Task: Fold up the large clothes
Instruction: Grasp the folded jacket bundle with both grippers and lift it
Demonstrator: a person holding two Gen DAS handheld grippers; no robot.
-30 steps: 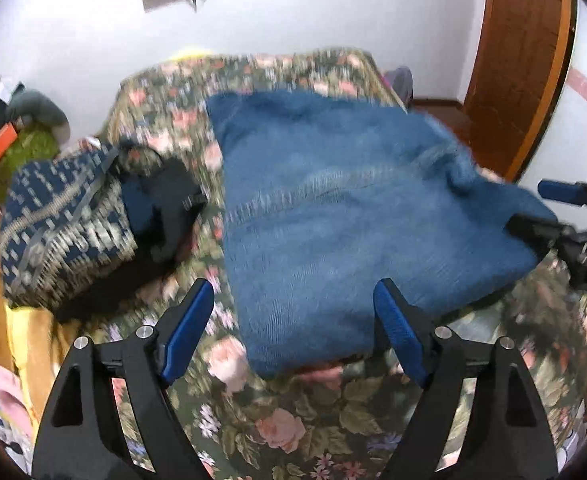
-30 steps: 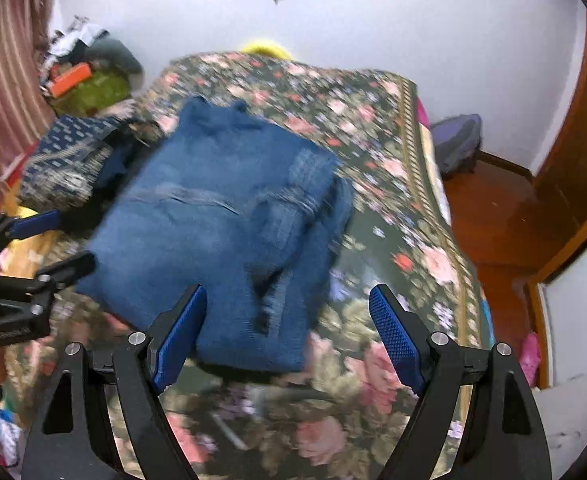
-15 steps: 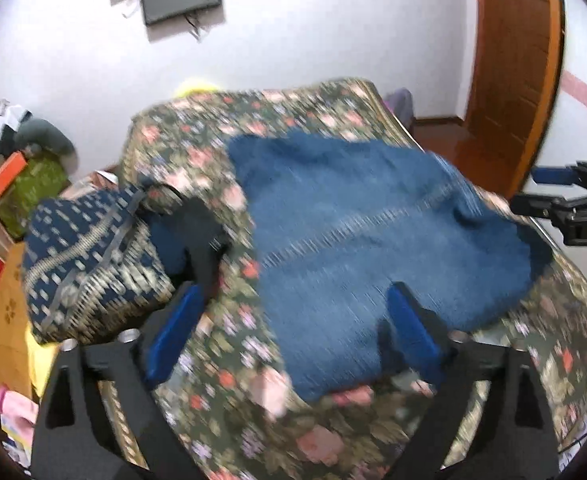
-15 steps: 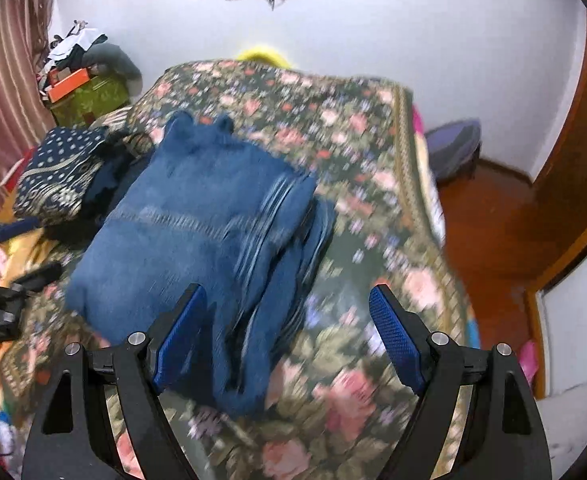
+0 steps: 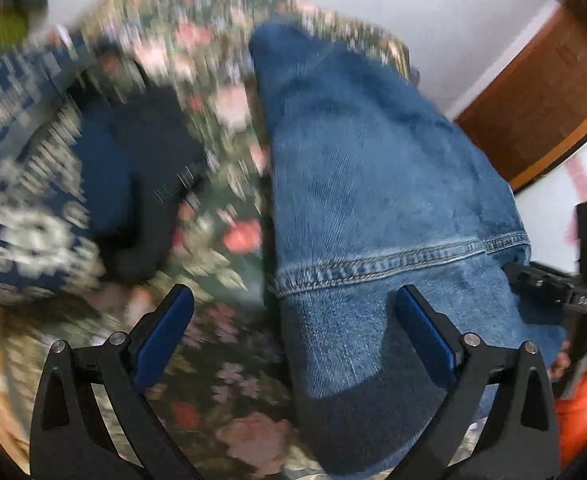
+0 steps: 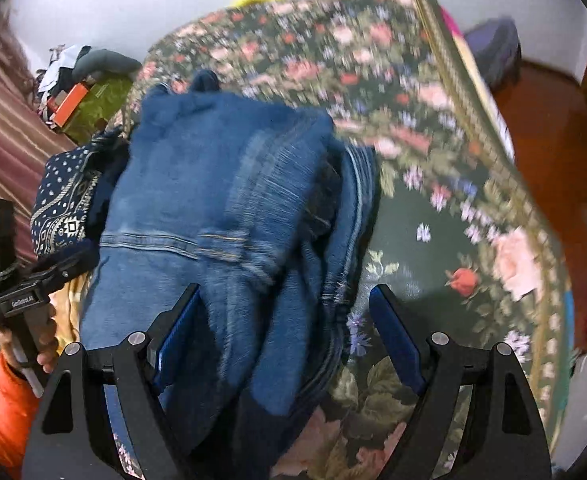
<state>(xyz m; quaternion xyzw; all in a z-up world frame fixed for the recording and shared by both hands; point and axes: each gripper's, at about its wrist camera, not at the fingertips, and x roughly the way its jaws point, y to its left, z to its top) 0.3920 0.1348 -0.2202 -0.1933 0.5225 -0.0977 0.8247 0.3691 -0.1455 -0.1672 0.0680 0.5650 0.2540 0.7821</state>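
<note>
Denim fills the left wrist view: the folded blue garment (image 5: 373, 184) lies on the floral bedspread (image 5: 221, 384), its left edge between the left gripper (image 5: 293, 312) jaws, which have just been opening and stand wide, pads clear. From the right wrist, the right gripper (image 6: 283, 320) straddles the garment's right folded edge, jaws wide, not pressing.

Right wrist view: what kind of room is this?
Most likely a bedroom in a home. A bed with a flowered cover fills the view, a blue denim garment lies on it, and clutter is piled against the wall.
</note>
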